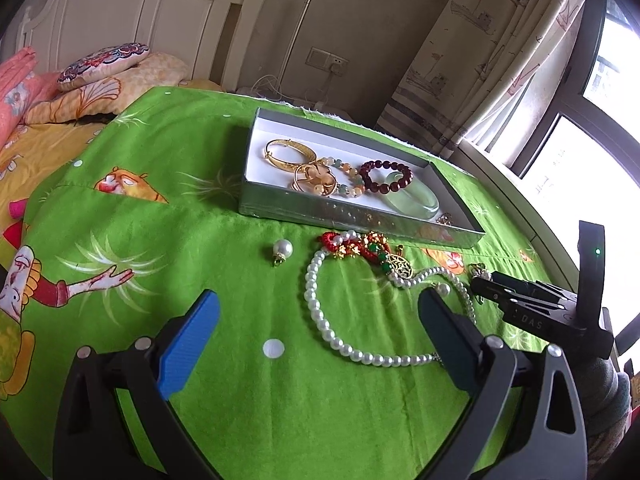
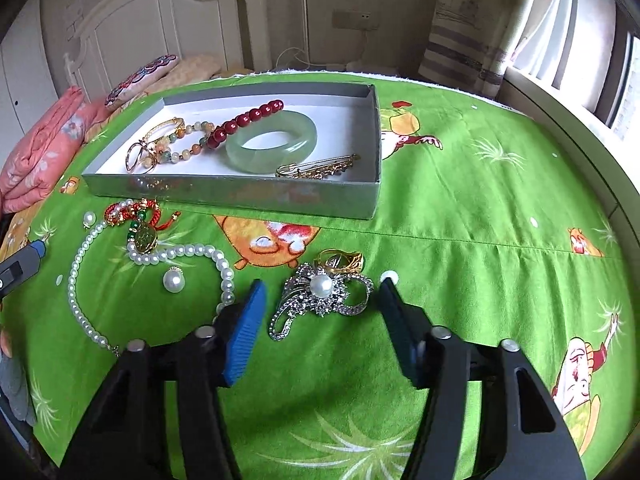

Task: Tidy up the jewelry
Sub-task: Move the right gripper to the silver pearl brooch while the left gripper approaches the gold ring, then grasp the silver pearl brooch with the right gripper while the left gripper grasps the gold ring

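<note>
A grey box (image 1: 352, 216) (image 2: 240, 194) on the green cloth holds gold bangles (image 1: 290, 154), a dark red bead bracelet (image 2: 248, 118), a jade bangle (image 2: 272, 146) and a gold pin (image 2: 316, 168). On the cloth lie a pearl necklace (image 1: 320, 320) (image 2: 80, 264), a red cord charm (image 1: 360, 248) (image 2: 136, 216), a loose pearl (image 1: 282, 249) (image 2: 173, 280), a silver pearl brooch (image 2: 320, 296) and a gold ring (image 2: 342, 262). My left gripper (image 1: 318, 308) is open above the necklace. My right gripper (image 2: 320, 298) is open with the brooch between its fingers.
The green cartoon cloth (image 2: 460, 208) covers a bed. Pillows and a folded pink blanket (image 2: 40, 152) lie at the left. A headboard (image 1: 140, 12) stands behind. Curtains and a window (image 1: 580, 140) are at the right.
</note>
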`<state>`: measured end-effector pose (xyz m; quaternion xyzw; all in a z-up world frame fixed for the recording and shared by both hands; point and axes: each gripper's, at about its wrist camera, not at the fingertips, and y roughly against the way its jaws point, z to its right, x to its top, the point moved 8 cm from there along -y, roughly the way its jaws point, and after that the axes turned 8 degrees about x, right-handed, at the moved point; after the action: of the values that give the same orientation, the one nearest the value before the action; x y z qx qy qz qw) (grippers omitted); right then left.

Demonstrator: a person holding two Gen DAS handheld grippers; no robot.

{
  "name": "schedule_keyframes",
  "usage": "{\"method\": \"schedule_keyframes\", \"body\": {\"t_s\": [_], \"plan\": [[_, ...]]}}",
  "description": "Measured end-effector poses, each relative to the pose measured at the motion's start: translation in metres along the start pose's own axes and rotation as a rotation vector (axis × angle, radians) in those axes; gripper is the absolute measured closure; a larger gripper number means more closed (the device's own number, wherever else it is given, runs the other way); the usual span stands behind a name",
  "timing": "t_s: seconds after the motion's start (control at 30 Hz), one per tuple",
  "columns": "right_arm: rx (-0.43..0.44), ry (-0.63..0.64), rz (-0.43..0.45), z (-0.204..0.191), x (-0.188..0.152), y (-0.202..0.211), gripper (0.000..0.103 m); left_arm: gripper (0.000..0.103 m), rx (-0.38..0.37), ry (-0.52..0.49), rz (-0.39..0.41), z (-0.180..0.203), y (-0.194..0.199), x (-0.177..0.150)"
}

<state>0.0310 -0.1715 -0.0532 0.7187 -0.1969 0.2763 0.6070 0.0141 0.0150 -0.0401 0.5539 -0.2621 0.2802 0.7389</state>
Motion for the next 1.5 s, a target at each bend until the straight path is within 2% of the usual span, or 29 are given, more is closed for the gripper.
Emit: {"method": "schedule_keyframes", "body": {"t_s": [0.13, 0.23, 0.43, 0.47, 0.5, 0.53, 0.57, 0.67, 0.73, 0.87, 0.9, 1.0, 1.13, 1.27, 1.33, 1.4, 1.5], "plan": [[0.015, 0.019, 0.015, 0.000, -0.003, 0.008, 0.056, 0.005, 0.000, 0.003, -0.001, 0.000, 0.000, 0.000], [0.021, 0.018, 0.049, 0.003, -0.002, 0.018, 0.068, 0.004, 0.000, 0.000, -0.003, 0.000, 0.000, 0.000], [0.058, 0.006, 0.038, 0.007, -0.006, 0.018, 0.068, 0.004, 0.012, -0.025, -0.021, 0.002, -0.003, -0.002], [0.050, -0.001, 0.038, 0.008, -0.005, 0.017, 0.065, 0.004, 0.013, -0.025, -0.023, 0.002, -0.004, -0.003], [0.038, -0.012, 0.038, 0.011, -0.005, 0.017, 0.053, 0.004, 0.015, -0.024, -0.024, 0.001, -0.004, -0.003], [0.048, -0.024, 0.025, 0.012, -0.005, 0.014, 0.041, 0.004, 0.017, -0.024, -0.025, 0.002, -0.005, -0.003], [0.064, -0.024, 0.002, 0.011, -0.008, 0.009, 0.021, 0.004, 0.018, -0.025, -0.026, 0.002, -0.005, -0.003], [0.041, 0.022, -0.015, 0.004, -0.009, 0.007, 0.021, 0.004, 0.019, -0.027, -0.026, 0.002, -0.005, -0.003], [0.025, 0.058, -0.025, -0.003, -0.011, 0.004, 0.028, 0.004, 0.017, -0.025, -0.028, 0.002, -0.006, -0.003], [0.056, 0.089, -0.024, -0.009, -0.015, 0.010, 0.056, 0.004, 0.018, -0.028, -0.026, 0.003, -0.005, -0.003], [0.057, 0.104, -0.028, -0.009, -0.017, 0.012, 0.056, 0.005, 0.027, -0.041, -0.028, 0.006, -0.005, -0.003], [0.056, 0.119, -0.029, -0.007, -0.026, 0.021, 0.057, 0.005, -0.001, -0.141, -0.026, 0.033, 0.000, -0.006], [0.075, 0.092, -0.005, 0.000, -0.042, 0.038, 0.058, 0.004, -0.033, -0.354, 0.020, 0.097, 0.006, -0.005], [0.068, 0.076, 0.022, 0.012, -0.051, 0.055, 0.058, 0.005, -0.102, -0.549, -0.013, 0.158, -0.022, -0.011], [0.075, 0.056, 0.037, 0.021, -0.055, 0.062, 0.058, 0.013, -0.163, -0.636, -0.044, 0.183, -0.039, -0.015], [0.080, 0.038, 0.051, 0.029, -0.058, 0.068, 0.058, 0.026, -0.226, -0.679, -0.099, 0.200, -0.057, -0.019], [0.094, 0.009, 0.073, 0.038, -0.061, 0.074, 0.058, 0.036, -0.226, -0.739, -0.140, 0.213, -0.081, -0.021]]}}
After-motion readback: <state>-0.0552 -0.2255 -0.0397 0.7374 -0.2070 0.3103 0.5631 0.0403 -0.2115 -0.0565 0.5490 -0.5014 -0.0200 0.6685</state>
